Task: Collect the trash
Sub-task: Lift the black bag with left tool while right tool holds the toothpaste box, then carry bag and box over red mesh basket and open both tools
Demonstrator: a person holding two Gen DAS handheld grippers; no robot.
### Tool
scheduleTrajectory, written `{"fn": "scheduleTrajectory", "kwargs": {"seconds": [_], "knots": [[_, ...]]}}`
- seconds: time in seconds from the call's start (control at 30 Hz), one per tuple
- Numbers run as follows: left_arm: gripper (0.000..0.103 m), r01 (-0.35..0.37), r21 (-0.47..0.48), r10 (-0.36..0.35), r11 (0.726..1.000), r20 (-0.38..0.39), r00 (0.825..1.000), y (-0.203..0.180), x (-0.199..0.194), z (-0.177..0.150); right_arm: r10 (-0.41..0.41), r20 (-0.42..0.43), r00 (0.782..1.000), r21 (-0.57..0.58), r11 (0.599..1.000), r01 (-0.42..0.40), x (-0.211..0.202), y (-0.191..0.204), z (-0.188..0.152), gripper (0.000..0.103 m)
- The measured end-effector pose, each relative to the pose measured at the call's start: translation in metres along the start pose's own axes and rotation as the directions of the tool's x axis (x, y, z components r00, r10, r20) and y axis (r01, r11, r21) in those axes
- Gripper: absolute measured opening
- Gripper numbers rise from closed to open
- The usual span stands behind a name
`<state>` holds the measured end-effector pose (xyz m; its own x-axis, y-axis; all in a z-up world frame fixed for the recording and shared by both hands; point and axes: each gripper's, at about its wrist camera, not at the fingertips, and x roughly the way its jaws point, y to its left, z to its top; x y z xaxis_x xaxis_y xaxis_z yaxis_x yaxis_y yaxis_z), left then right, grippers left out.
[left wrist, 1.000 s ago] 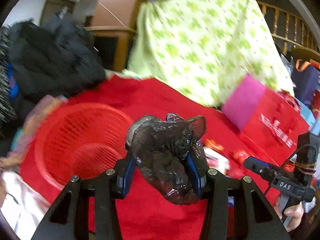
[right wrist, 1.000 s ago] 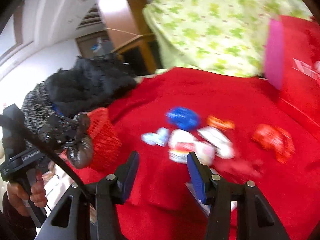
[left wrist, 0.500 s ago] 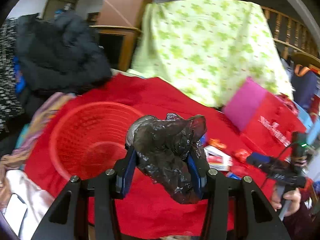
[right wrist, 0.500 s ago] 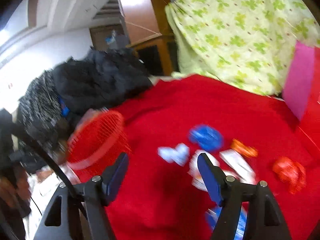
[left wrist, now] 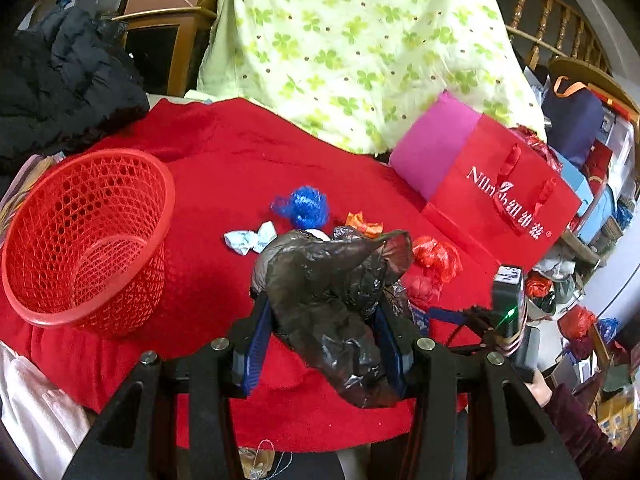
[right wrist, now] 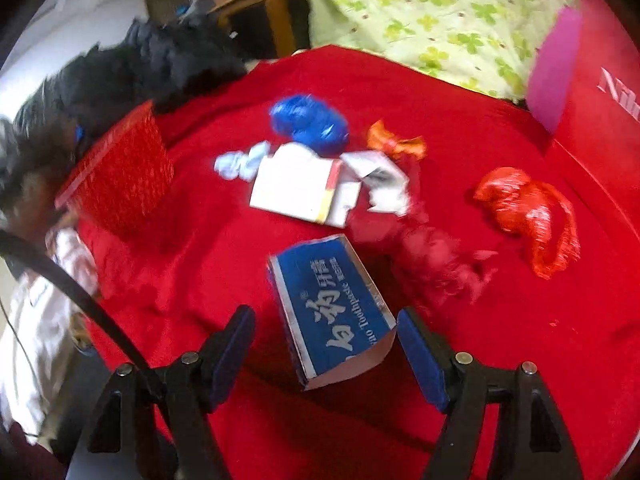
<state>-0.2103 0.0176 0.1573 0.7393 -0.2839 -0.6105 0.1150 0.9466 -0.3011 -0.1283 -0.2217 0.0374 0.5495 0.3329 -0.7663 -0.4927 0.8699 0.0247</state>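
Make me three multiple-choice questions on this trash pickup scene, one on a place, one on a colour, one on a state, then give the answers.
1. Where does the toothpaste box lie?
A. in the basket
B. on the red cloth between the right gripper's fingers
C. on the gift bag

2. What colour is the basket?
A. red
B. blue
C. green

3. What is the left gripper doing?
A. standing open
B. clamping a dark plastic bag
C. clamping a box

Answers:
1 B, the box rests on the red cloth inside the open right gripper.
2 A, red mesh.
3 B, the dark plastic bag sits pinched.

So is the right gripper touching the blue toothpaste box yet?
Apart. In the right wrist view the right gripper is open, red cloth showing between each pad and the blue toothpaste box.
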Motion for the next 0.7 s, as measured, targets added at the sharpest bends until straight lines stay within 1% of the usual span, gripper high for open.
{"fn": "scheduleTrajectory", "kwargs": {"seconds": [0.13,0.2,0.27,0.33,0.37,0.4,0.43,0.47,0.5,0.6,0.63,0.67,0.7], "knots": [[0.051,-0.011,-0.024,0.011,1.000,-0.009,1.000,0.006,0.002,-0.004,-0.097,-0.006,0.995,-0.099,0.990,0.096,0.016,0.014,-0.002,0.077],[0.051,-0.010,-0.033,0.009,0.999,-0.015,1.000,0.008,0.002,-0.006,-0.103,-0.002,0.995,-0.108,0.989,0.102,0.020,0.017,-0.003,0.077],[0.051,-0.008,-0.035,0.007,0.999,-0.017,1.000,0.010,0.001,-0.007,-0.089,0.010,0.996,-0.093,0.992,0.089,0.021,0.016,-0.003,0.076],[0.051,-0.014,-0.032,0.013,0.999,-0.015,1.000,0.011,0.000,-0.008,-0.081,0.023,0.996,-0.068,0.994,0.082,0.021,0.015,-0.001,0.065],[0.051,-0.013,-0.040,0.013,0.999,-0.015,1.000,0.013,-0.001,-0.008,-0.083,0.031,0.996,-0.053,0.995,0.085,0.020,0.014,0.000,0.063],[0.051,-0.012,-0.047,0.011,0.999,-0.014,1.000,0.015,-0.002,-0.009,-0.077,0.036,0.996,-0.044,0.996,0.079,0.019,0.015,0.001,0.058],[0.051,-0.013,-0.050,0.013,0.999,-0.011,1.000,0.017,-0.003,-0.009,-0.059,0.047,0.997,-0.022,0.998,0.060,0.016,0.013,0.002,0.042],[0.051,-0.017,-0.051,0.017,0.999,-0.007,1.000,0.019,-0.005,-0.010,-0.053,0.052,0.997,-0.009,0.999,0.054,0.014,0.013,0.003,0.037],[0.051,-0.019,-0.052,0.019,0.998,-0.005,1.000,0.020,-0.005,-0.010,-0.046,0.050,0.998,0.004,0.999,0.046,0.013,0.012,0.004,0.036],[0.051,-0.016,-0.066,0.016,0.998,-0.003,1.000,0.025,-0.008,-0.012,-0.033,0.028,0.999,-0.006,0.999,0.033,0.015,0.016,0.005,0.037],[0.051,-0.018,-0.064,0.018,0.998,-0.003,1.000,0.025,-0.009,-0.012,-0.023,0.029,0.999,0.001,1.000,0.023,0.015,0.016,0.005,0.040],[0.051,-0.019,-0.062,0.019,0.998,-0.003,1.000,0.025,-0.009,-0.013,0.000,0.028,1.000,0.012,1.000,0.000,0.013,0.015,0.006,0.048],[0.051,-0.017,-0.063,0.017,0.998,-0.007,1.000,0.026,-0.009,-0.014,0.036,0.022,0.999,0.025,0.999,-0.036,0.013,0.015,0.007,0.076]]}}
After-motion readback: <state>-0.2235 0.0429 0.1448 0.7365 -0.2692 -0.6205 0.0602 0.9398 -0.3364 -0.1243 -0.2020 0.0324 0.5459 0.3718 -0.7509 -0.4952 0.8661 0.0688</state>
